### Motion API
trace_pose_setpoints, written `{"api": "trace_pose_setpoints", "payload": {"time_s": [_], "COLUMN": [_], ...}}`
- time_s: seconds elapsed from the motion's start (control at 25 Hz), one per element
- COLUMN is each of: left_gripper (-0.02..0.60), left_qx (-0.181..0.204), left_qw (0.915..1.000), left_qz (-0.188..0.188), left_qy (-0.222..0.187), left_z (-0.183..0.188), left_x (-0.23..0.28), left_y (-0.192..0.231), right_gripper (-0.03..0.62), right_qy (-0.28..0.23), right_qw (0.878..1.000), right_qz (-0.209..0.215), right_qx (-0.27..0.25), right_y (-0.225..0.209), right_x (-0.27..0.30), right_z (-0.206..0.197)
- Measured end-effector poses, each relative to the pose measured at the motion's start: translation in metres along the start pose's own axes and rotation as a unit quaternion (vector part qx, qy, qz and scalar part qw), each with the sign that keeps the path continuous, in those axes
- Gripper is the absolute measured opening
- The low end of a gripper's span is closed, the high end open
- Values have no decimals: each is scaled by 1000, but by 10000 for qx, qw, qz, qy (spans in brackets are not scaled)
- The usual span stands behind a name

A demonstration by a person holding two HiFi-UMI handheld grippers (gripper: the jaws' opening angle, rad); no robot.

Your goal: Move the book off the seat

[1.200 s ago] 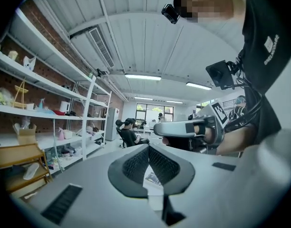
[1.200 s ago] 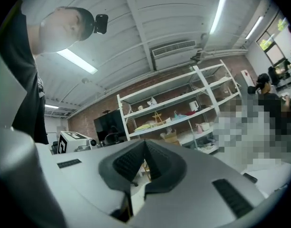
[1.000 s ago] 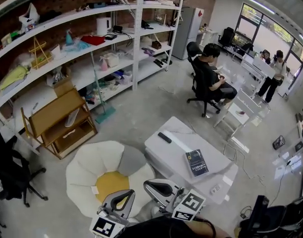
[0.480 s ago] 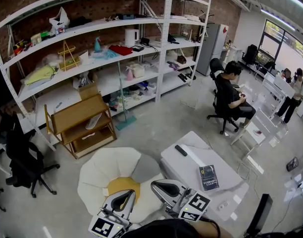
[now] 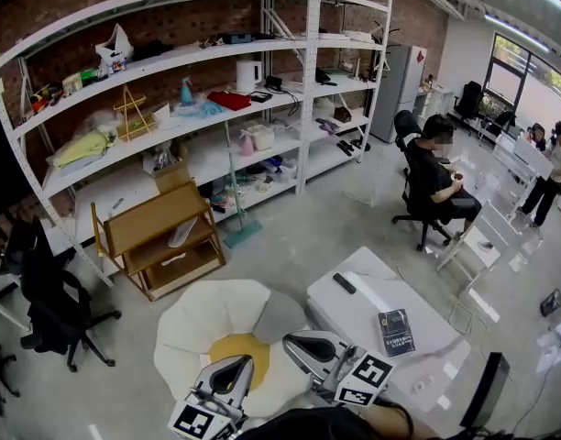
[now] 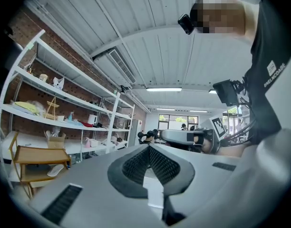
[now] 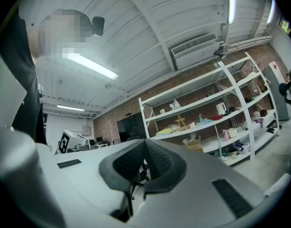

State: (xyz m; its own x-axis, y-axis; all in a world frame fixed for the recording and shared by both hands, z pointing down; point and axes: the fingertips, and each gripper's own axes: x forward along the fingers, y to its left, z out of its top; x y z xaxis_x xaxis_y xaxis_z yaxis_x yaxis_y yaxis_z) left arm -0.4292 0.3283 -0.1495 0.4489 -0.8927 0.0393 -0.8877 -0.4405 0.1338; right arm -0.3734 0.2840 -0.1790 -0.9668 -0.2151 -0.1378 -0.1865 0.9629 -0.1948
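A dark book (image 5: 396,331) lies flat on the near right part of a low white seat (image 5: 354,314), far from both grippers. Both grippers are held close to my body at the bottom of the head view. My left gripper (image 5: 244,363) is shut and empty, hanging over the white and yellow flower-shaped cushion (image 5: 216,319). My right gripper (image 5: 291,341) is shut and empty, with its tips pointing left, just left of the seat. The left gripper view shows its pads (image 6: 140,160) meeting, and the right gripper view shows its pads (image 7: 157,160) meeting, with only the room behind.
A black remote (image 5: 344,283) lies on the seat's far part. Long white shelves (image 5: 198,108) line the brick wall, with a wooden rack (image 5: 157,236) in front. A black office chair (image 5: 51,305) stands left. A person sits on a chair (image 5: 436,181) at right.
The head view has swung, so the shelves, seat and book sit further right and slightly lower in the picture. Both grippers stay shut near my body.
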Motion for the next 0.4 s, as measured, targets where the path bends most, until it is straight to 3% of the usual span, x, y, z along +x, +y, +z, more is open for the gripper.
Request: {"api": "trace_pose_setpoints", "payload": {"time_s": [0.4], "left_gripper": [6], "left_qx": [-69], "left_qw": [9997], "left_qz": [208], "left_qy": [-132], "left_z": [8], "left_x": [-1], "left_y": [11], "right_gripper": [14], "right_qy": [-27], "right_qw": [10000], "right_qz": [27], "right_qx": [1], "right_y": [-10], "right_x": [7], "right_z": [1]}}
